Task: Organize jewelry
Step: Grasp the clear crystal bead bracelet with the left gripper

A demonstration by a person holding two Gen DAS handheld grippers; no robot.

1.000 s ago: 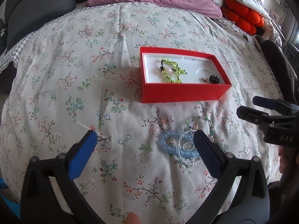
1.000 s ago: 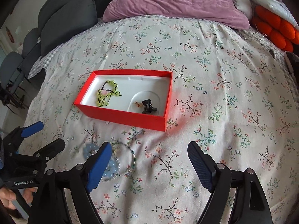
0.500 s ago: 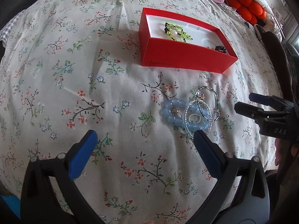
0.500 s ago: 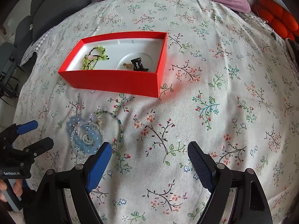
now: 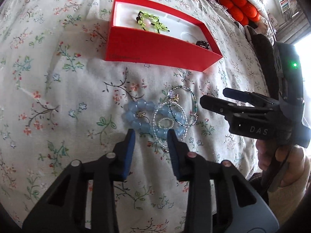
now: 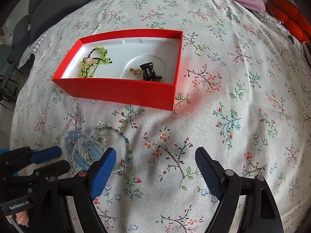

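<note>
Partly done: green bead bracelet (image 6: 94, 61) and black piece (image 6: 148, 71) in red box (image 6: 124, 92); blue bead bracelet (image 5: 142, 116) tangled with thin strands on bedspread (image 6: 223, 126), unboxed

Left gripper (image 5: 150, 138) half-closed at bracelet's near edge, gripping nothing; right gripper (image 6: 155, 160) spread wide, empty

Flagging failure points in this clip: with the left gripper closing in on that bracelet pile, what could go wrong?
The blue bead bracelet lies tangled with the clear bead strand and green bead loop, so the left gripper may drag up several at once. Soft bedspread could bunch between its fingers. The right gripper, open nearby, may crowd the lift.
</note>
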